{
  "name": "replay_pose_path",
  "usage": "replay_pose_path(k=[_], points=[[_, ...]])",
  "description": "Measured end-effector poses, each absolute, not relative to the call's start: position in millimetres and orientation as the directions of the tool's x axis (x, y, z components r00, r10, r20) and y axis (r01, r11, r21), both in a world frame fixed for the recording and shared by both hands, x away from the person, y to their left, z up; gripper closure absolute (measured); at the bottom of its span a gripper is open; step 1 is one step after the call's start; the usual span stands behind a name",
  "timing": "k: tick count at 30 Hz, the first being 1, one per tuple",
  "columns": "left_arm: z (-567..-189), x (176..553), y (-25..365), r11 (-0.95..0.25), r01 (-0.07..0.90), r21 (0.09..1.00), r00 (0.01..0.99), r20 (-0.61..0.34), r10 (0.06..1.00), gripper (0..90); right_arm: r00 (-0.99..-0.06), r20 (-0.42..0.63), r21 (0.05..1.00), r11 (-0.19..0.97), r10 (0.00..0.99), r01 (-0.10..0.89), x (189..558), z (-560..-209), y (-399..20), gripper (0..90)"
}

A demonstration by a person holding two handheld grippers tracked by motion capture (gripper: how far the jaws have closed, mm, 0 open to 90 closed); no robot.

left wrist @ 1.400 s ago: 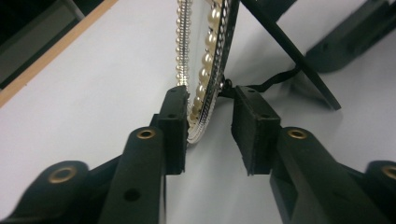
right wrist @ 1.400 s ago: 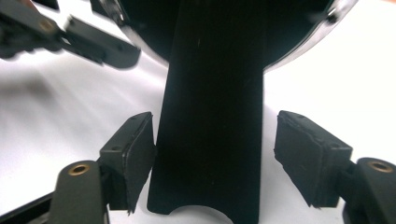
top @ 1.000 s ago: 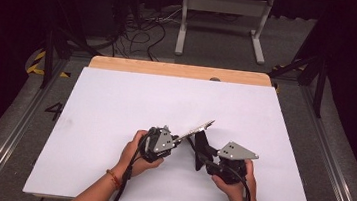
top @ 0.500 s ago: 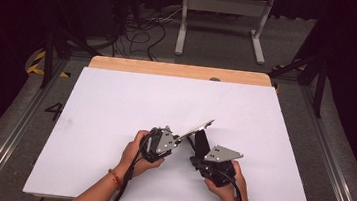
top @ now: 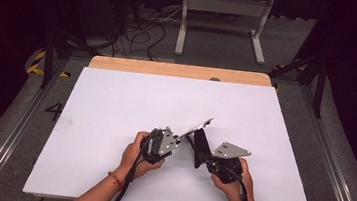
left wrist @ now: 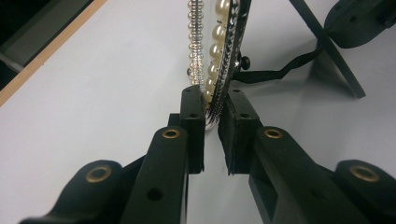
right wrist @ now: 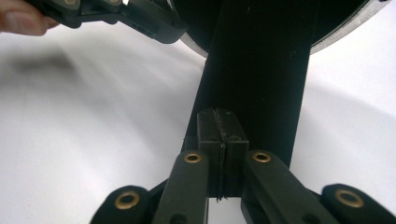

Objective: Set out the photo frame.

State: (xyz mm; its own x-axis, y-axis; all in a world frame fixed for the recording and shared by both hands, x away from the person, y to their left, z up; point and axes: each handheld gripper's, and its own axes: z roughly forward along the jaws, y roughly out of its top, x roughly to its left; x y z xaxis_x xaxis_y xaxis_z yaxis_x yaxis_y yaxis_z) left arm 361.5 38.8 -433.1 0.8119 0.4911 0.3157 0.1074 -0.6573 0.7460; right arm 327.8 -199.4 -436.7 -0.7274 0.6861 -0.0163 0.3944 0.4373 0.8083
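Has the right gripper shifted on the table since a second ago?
Yes. The right gripper has slid slightly toward the table's near edge and left, its jaws closing together beside the frame's black stand.

White table top [top: 116, 104], wooden far edge; black stand [top: 200, 148] possibly resting on it.

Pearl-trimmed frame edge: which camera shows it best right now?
Left gripper view: the pearl-trimmed frame edge runs close up between the left gripper's fingers. High view shows it small and thin; right gripper view shows mainly its black back stand.

Left gripper [top: 178, 139]: pointing up-right, jaws clamping narrowly, left hand [top: 138, 152] wrapping its body.
Right gripper [top: 200, 148]: jaws pressing together, right hand [top: 231, 179] gripping from below.
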Motion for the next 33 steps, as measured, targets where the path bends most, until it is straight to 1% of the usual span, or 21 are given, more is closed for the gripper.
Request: replay_pose_path(k=[2,9,10,11,12,16,17,18,19,20,23,24,33], points=[[-433.2,361.3,38.2,-0.653,0.116,0.748,0.811,0.308,0.497,80.3,-0.741,-0.001,0.815,0.429,0.672,0.388,326.4,-436.4,-198.7,88.7],[-436.4,362.3,36.2,-0.646,0.115,0.755,0.802,0.313,0.509,79.7,-0.776,-0.018,0.82,0.454,0.631,0.35,319.8,-437.8,-175.9,84.7],[-437.9,363.3,35.6,-0.65,0.115,0.751,0.797,0.321,0.511,77.0,-0.774,-0.018,0.816,0.456,0.633,0.354,320.8,-439.7,-173.2,83.3],[-440.6,365.4,35.1,-0.65,0.126,0.749,0.789,0.322,0.524,72.5,-0.769,-0.017,0.813,0.457,0.639,0.361,322.0,-441.9,-171.0,82.8],[-443.0,368.1,35.3,-0.643,0.137,0.753,0.797,0.301,0.524,69.6,-0.763,-0.021,0.809,0.459,0.647,0.367,323.2,-444.8,-168.4,83.5],[-452.6,373.0,30.8,-0.656,0.141,0.741,0.808,0.297,0.509,71.0,-0.752,-0.063,0.798,0.486,0.656,0.357,322.4,-449.4,-162.0,84.8],[-454.3,372.4,29.6,-0.663,0.139,0.735,0.808,0.303,0.506,73.0,-0.747,-0.069,0.795,0.489,0.661,0.359,321.6,-450.0,-161.2,85.3],[-455.7,371.6,28.6,-0.674,0.124,0.728,0.792,0.337,0.509,74.6,-0.745,-0.073,0.792,0.492,0.663,0.36,321.1,-450.3,-160.8,86.2],[-455.7,371.9,29.0,-0.671,0.127,0.73,0.788,0.336,0.515,79.1,-0.743,-0.087,0.787,0.502,0.664,0.357,320.7,-450.4,-160.6,87.2],[-455.0,373.3,30.3,-0.666,0.13,0.734,0.797,0.323,0.511,80.4,-0.741,-0.089,0.789,0.501,0.666,0.356,320.3,-450.4,-160.4,88.0],[-454.7,371.5,29.4,-0.679,0.126,0.724,0.79,0.34,0.51,80.8,-0.741,-0.105,0.784,0.514,0.663,0.349,319.1,-450.2,-161.1,89.7],[-454.5,371.4,29.8,-0.675,0.129,0.726,0.793,0.333,0.51,80.8,-0.743,-0.106,0.782,0.516,0.661,0.348,319.0,-450.4,-161.9,90.0],[-453.8,364.9,27.5,-0.693,0.122,0.71,0.789,0.354,0.502,80.6,-0.738,-0.122,0.769,0.534,0.663,0.353,320.0,-449.4,-169.0,90.0]])
